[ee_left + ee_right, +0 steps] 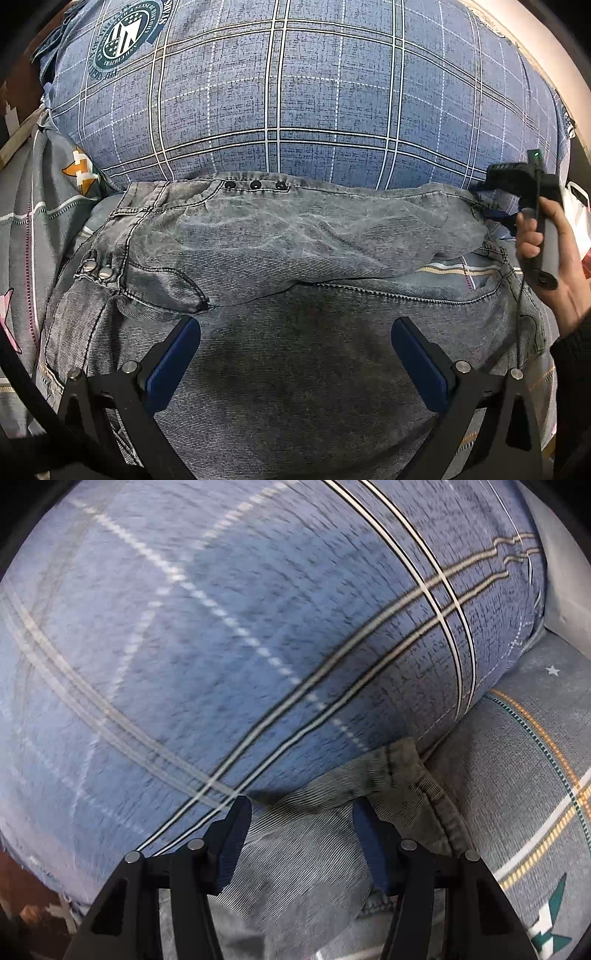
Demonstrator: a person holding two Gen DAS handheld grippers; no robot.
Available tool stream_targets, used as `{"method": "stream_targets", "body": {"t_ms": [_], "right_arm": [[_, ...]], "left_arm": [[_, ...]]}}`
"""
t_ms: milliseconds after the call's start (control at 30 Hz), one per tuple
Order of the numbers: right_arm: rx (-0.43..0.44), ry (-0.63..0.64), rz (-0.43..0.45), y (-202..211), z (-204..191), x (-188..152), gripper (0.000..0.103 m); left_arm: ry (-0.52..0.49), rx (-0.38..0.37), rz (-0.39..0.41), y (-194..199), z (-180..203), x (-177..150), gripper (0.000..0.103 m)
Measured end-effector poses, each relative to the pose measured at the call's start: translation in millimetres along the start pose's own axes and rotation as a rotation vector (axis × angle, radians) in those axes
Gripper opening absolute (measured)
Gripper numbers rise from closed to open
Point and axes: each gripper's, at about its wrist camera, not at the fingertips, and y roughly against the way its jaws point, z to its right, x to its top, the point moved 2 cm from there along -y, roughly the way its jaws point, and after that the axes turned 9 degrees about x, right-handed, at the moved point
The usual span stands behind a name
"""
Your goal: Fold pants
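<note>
Nearest the left wrist camera, the left hand-held gripper (295,332) hovers with its blue-padded fingers spread wide, angled down over the grey washed-denim pants (295,350), gripping nothing. The pants lie crosswise on the bed, one leg folded over the other, waistband rivets toward the left of that view and hem toward the right.

At the hem end, the right hand-held gripper (301,825) stands half spread, astride a raised corner of denim; whether the pads press it cannot be told (motion blur hinders reading). In the left view a bare hand (554,258) grips its handle, a dark sleeve at the wrist, tool tilted downward.

Judged step: seizing the hem for the next fold. To do it well, both layers should be pinched squarely behind the stitched edge before lifting, keeping seams aligned.

Beyond lies the blue plaid pillow (314,92) and, beneath everything, the grey patterned bedsheet (535,757).
</note>
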Motion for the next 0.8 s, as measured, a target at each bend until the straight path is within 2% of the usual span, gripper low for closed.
{"method": "stream_targets", "body": {"t_ms": [67, 100, 133, 233, 300, 400, 467, 567, 633, 700, 800], "right_arm": [[0.004, -0.024, -0.013, -9.2, 7.3, -0.8, 0.039], [0.032, -0.041, -0.029, -14.3, 11.1, -1.9, 0.02], [0.036, -0.048, -0.046, -18.3, 14.1, -3.2, 0.01], [0.04, -0.033, -0.038, -10.4, 16.1, -5.7, 0.01], [0.092, 0.023, 0.002, 20.4, 7.7, -14.4, 0.01], [0.176, 0.108, 0.052, 81.4, -7.3, -50.3, 0.01], [0.22, 0.138, 0.076, 119.7, -6.2, -88.9, 0.01], [0.301, 0.076, 0.077, 142.1, 14.8, -131.3, 0.01], [0.317, 0.029, 0.066, 143.2, 38.2, -144.7, 0.01], [0.349, -0.015, 0.021, 147.4, 50.2, -135.2, 0.01], [0.399, -0.032, 0.022, 156.3, 55.6, -129.5, 0.01]], "left_arm": [[-0.008, 0.0, 0.011, 1.4, 0.7, 0.9, 0.103], [-0.012, -0.001, 0.017, 2.4, 0.9, 1.4, 0.103], [-0.012, -0.007, 0.034, 2.0, 1.2, 4.4, 0.103], [-0.014, -0.011, 0.059, 6.2, 2.0, 5.0, 0.102], [-0.009, -0.023, 0.064, 10.2, 1.9, 5.7, 0.102], [0.005, -0.068, 0.044, 14.0, 2.3, 6.2, 0.103], [0.023, -0.123, 0.029, 18.8, 3.3, 7.4, 0.102], [0.029, -0.163, 0.023, 26.6, 14.3, 16.7, 0.102], [0.026, -0.173, 0.011, 31.2, 27.9, 30.0, 0.103], [0.031, -0.211, -0.04, 26.5, 45.8, 49.2, 0.103], [0.07, -0.242, -0.134, 1.1, 66.2, 75.1, 0.102]]}}
